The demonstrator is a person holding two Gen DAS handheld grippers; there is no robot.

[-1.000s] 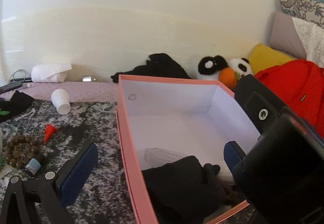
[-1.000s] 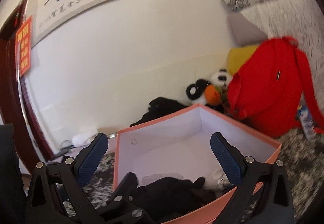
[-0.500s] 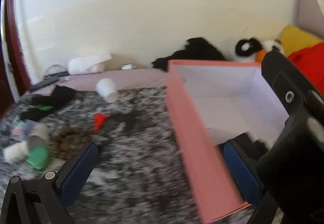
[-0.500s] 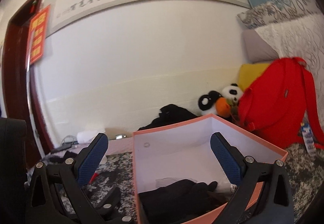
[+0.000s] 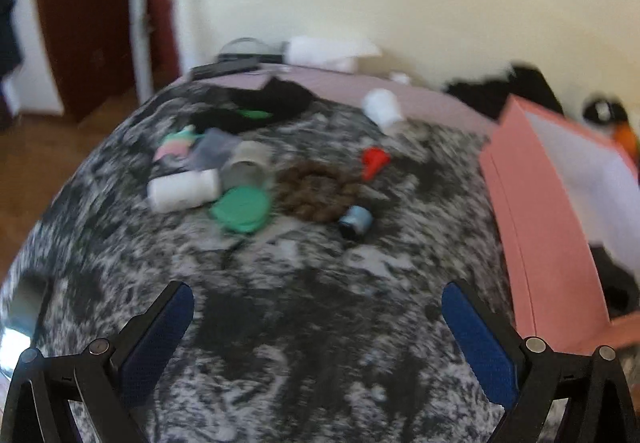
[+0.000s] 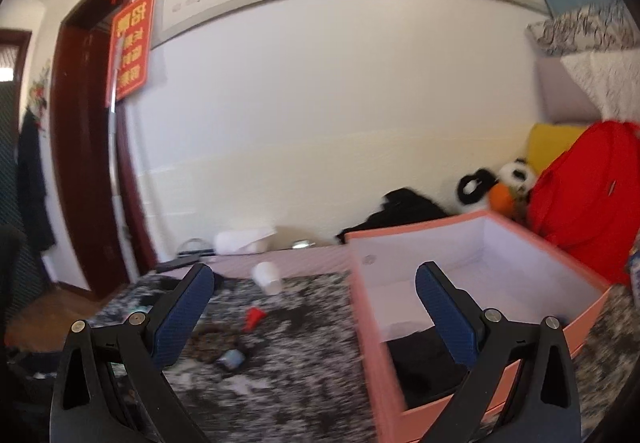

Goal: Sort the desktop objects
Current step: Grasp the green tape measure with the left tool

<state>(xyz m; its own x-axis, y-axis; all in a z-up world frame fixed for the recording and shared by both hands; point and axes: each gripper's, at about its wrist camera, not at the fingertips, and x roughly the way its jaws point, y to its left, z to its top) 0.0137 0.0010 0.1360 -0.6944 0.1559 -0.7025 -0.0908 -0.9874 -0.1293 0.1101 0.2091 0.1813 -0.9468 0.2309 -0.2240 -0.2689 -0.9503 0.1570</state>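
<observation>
Though blurred, pink box [image 6: 472, 283] white-lined, black cloth [image 6: 424, 363] inside.

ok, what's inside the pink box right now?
In the pink box, a black cloth lies at the near end; the far floor is bare white. The right gripper finger and the near wall hide part of the inside, so other items cannot be ruled out.

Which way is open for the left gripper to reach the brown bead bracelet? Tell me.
Probably straight ahead: the left gripper is open, with bare mottled cloth between it and the brown bead bracelet.
</observation>
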